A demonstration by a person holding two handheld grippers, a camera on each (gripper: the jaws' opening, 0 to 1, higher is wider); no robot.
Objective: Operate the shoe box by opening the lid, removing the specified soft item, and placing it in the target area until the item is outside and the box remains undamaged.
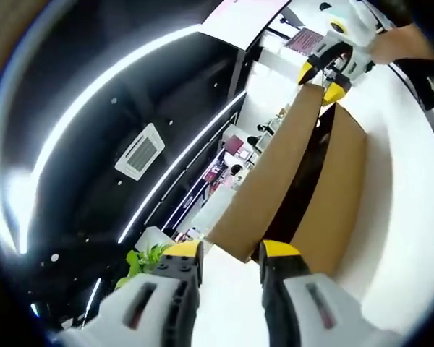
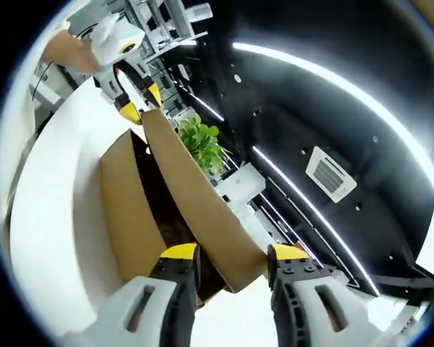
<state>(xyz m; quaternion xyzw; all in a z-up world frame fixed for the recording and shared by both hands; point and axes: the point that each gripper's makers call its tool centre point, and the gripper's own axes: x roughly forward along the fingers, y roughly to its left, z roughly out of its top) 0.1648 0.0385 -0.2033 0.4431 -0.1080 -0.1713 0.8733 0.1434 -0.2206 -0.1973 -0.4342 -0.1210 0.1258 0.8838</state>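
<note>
Shoe box: brown cardboard, on the white desk; open, dark inside.
Lid: raised on edge above the box, tilted, hinged along one long side; plain brown face toward the left gripper view.
Lid, other view: same flap runs from the near corner up to the far end of the box.
Left gripper: at the near end of the lid; yellow-tipped jaws apart, one either side of the lid's near corner; cannot tell whether they touch the cardboard.
Left gripper, seen from the right gripper view: at the far end of the lid, jaws straddling its top corner.
Right gripper: at the opposite end of the lid; jaws apart, the lid's corner between them; contact cannot be told.
Right gripper, seen from the left gripper view: at the far top corner of the lid, a hand behind it.
Soft item: not made out; box interior too dark.
Plant: green leaves beyond the lid.
Ceiling: black, with white light strips and a square vent.
</note>
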